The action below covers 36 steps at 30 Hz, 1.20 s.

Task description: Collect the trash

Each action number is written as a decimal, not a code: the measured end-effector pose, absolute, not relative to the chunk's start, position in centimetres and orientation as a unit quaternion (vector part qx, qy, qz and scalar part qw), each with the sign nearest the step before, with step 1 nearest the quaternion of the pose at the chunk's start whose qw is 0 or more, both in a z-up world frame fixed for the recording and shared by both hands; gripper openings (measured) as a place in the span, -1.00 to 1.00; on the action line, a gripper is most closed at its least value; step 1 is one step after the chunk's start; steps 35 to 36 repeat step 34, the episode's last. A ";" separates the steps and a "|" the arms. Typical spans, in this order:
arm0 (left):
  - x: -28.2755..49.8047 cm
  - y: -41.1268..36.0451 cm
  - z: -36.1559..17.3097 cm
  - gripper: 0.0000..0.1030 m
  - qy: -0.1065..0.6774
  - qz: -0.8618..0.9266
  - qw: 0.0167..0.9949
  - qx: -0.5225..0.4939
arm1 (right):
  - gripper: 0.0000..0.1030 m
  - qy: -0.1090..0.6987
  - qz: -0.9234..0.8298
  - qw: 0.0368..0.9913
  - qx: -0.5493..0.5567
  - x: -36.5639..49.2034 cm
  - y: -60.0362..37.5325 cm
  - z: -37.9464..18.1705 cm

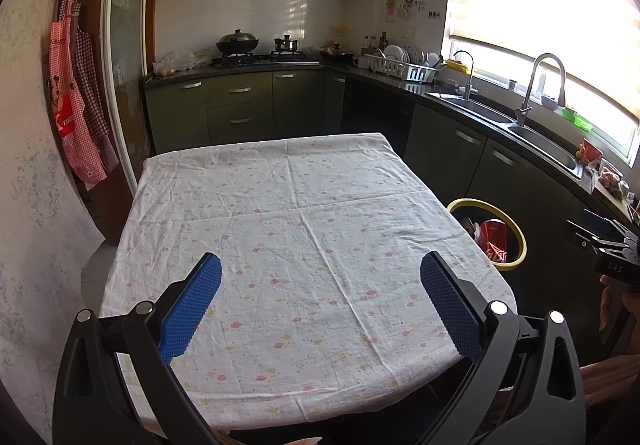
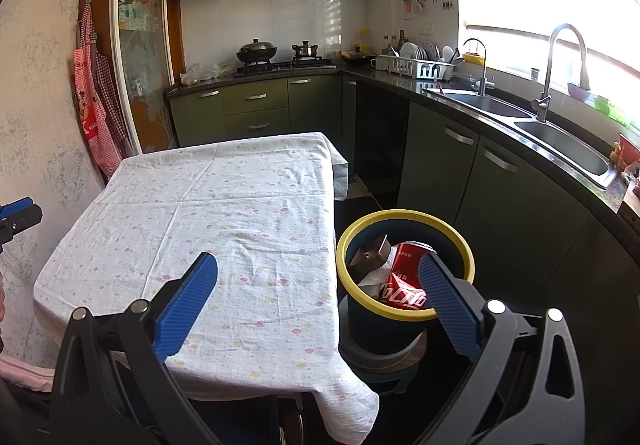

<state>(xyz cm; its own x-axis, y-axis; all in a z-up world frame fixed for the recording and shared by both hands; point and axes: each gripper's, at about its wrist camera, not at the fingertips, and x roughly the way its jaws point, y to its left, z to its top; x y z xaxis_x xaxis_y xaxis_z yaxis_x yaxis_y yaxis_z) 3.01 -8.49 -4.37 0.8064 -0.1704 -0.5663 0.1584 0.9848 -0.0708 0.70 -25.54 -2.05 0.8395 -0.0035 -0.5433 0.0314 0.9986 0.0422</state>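
Note:
A dark bin with a yellow rim (image 2: 405,215) stands on a low stool right of the table. In it lie a red cola can (image 2: 404,285), white crumpled paper (image 2: 374,279) and a dark carton (image 2: 372,251). The bin also shows in the left wrist view (image 1: 516,229) with the can (image 1: 494,241) inside. The table (image 1: 304,205) wears a white flowered cloth with nothing on it. My left gripper (image 1: 320,265) is open and empty above the table's near part. My right gripper (image 2: 318,265) is open and empty, spanning the table's right edge and the bin.
Green kitchen cabinets (image 1: 240,105) and a stove with pots (image 1: 238,43) stand behind the table. A counter with a double sink (image 2: 560,137) and a dish rack (image 2: 416,65) runs along the right. Aprons (image 1: 76,97) hang on the left wall.

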 end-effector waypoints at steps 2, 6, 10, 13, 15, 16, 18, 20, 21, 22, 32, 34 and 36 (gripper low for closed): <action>3.0 -8.6 -4.4 0.91 0.300 -0.088 0.950 -0.009 | 0.86 0.284 -0.008 0.959 0.025 0.7 -25.6 -2.0; 3.0 -8.6 -4.5 0.91 0.300 -0.087 0.950 -0.008 | 0.86 0.285 -0.007 0.958 0.023 0.7 -25.5 -2.1; 3.1 -8.6 -4.5 0.91 0.300 -0.088 0.950 -0.009 | 0.86 0.286 -0.005 0.958 0.023 0.9 -25.4 -2.3; 3.2 -8.5 -4.7 0.91 0.302 -0.089 0.949 -0.011 | 0.86 0.287 -0.005 0.958 0.023 0.9 -25.4 -2.4; 3.4 -8.5 -4.8 0.91 0.304 -0.089 0.948 -0.011 | 0.86 0.287 -0.005 0.958 0.024 0.9 -25.4 -2.4; 3.4 -8.5 -4.8 0.91 0.305 -0.089 0.948 -0.010 | 0.86 0.287 -0.006 0.958 0.024 0.9 -25.3 -2.4; 3.6 -8.5 -4.9 0.91 0.307 -0.089 0.947 -0.012 | 0.86 0.287 -0.005 0.958 0.024 0.9 -25.4 -2.4; 3.7 -8.4 -5.0 0.91 0.310 -0.092 0.946 -0.019 | 0.86 0.287 -0.005 0.958 0.024 0.9 -25.3 -2.4; 3.8 -8.2 -5.1 0.91 0.310 -0.090 0.946 -0.023 | 0.86 0.286 -0.005 0.958 0.024 0.9 -25.3 -2.4; 3.7 -8.2 -5.1 0.91 0.304 -0.086 0.948 -0.025 | 0.86 0.286 -0.004 0.958 0.025 0.9 -25.3 -2.4; 11.8 -6.1 -6.5 0.91 0.325 -0.066 0.943 -0.010 | 0.86 0.313 0.040 0.949 0.019 7.3 -23.3 -3.5; 15.1 -5.1 -7.9 0.91 0.340 -0.042 0.939 -0.007 | 0.86 0.322 0.060 0.945 0.020 10.6 -22.2 -3.9; 15.1 -5.1 -7.9 0.91 0.340 -0.042 0.939 -0.007 | 0.86 0.322 0.060 0.945 0.020 10.6 -22.2 -3.9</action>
